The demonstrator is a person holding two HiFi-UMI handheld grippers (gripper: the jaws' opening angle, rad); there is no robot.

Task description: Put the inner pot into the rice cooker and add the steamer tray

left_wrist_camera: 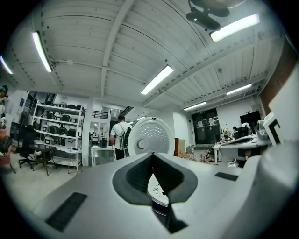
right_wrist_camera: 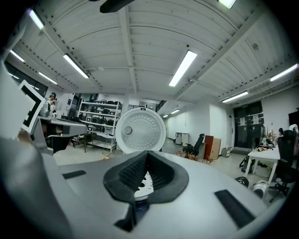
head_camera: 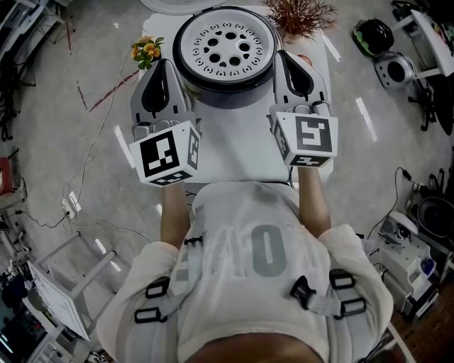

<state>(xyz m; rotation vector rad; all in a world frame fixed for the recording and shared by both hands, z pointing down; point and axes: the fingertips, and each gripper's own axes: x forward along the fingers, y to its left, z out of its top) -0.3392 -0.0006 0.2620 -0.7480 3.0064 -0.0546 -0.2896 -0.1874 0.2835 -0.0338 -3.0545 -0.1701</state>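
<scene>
The rice cooker stands at the far end of a small white table. The white perforated steamer tray lies inside its dark rim; the inner pot is hidden beneath. The cooker's round lid stands open and upright behind it, also seen as the lid in the right gripper view. My left gripper is shut and empty just left of the cooker. My right gripper is shut and empty just right of it. In the gripper views, the left gripper and right gripper have pads pressed together, with the tray beyond.
A pot of orange flowers sits at the table's far left corner and a dried reddish plant at the far right. Other cookers and cables lie on the floor. A person stands by shelves in the background.
</scene>
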